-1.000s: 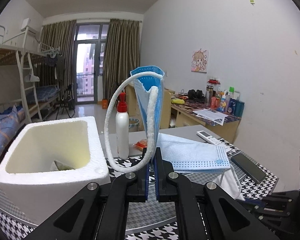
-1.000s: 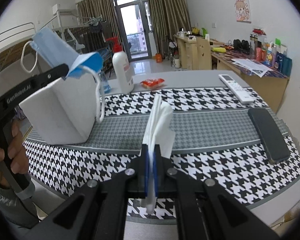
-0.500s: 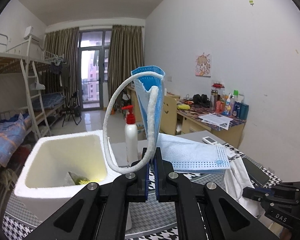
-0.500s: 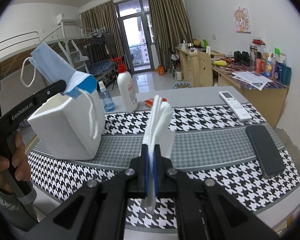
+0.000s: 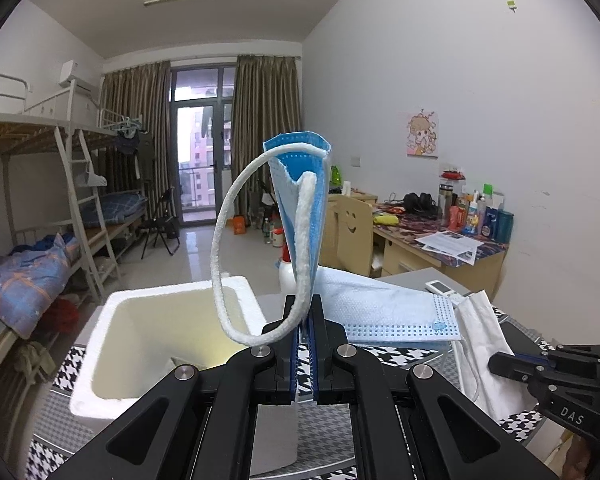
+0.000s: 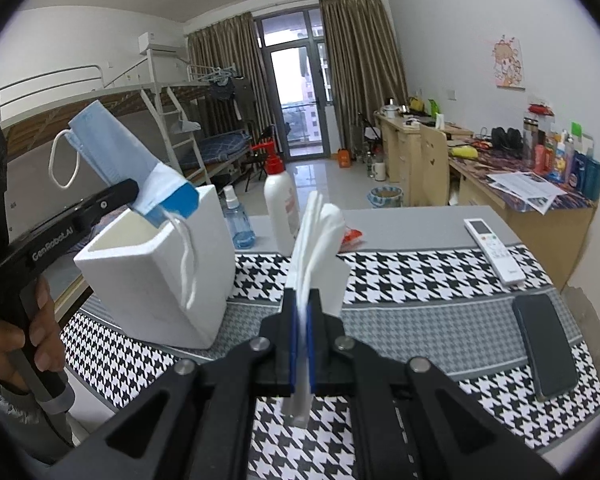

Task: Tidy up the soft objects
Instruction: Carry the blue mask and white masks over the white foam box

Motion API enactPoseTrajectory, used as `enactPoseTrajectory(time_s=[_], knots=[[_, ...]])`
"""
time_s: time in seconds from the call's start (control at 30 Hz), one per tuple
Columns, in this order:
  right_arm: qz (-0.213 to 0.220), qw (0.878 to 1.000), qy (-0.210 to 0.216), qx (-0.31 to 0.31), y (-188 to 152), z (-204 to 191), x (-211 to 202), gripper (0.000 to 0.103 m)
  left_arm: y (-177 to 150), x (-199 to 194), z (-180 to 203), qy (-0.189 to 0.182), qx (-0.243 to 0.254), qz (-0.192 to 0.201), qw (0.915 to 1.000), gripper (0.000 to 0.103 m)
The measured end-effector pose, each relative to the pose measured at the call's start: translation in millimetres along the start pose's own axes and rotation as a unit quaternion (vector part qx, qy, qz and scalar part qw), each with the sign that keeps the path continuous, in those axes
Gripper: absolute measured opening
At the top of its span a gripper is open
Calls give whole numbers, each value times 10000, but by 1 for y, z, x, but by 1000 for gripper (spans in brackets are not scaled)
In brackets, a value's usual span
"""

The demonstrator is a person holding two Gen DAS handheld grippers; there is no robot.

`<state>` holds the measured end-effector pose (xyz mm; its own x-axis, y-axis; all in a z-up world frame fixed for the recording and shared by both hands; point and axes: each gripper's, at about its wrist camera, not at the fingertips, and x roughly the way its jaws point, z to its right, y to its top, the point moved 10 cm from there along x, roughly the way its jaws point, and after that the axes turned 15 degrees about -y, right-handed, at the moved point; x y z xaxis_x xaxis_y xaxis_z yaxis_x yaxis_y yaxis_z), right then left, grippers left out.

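A blue face mask (image 5: 300, 200) with white ear loops is showing beside white folded tissue (image 6: 318, 240). A white foam box (image 6: 156, 276) is sitting on a black-and-white houndstooth tablecloth (image 6: 420, 272) with grey bands. A white bottle (image 6: 280, 208) is wearing a red pump. Both grippers are showing black with blue pads.

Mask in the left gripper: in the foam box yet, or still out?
Out. The left gripper holds the mask in the air over the foam box; only one ear loop hangs down the box's outer wall.
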<state>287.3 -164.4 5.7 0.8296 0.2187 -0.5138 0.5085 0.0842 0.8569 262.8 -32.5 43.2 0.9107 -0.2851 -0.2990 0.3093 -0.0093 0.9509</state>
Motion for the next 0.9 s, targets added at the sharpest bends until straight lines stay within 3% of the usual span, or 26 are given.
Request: enactPoseTrajectory(time_s=[0.9], knots=[[339,9969,628,-341,42,-57,9,6,17,-20,-52,708,-58,118,9974,4]])
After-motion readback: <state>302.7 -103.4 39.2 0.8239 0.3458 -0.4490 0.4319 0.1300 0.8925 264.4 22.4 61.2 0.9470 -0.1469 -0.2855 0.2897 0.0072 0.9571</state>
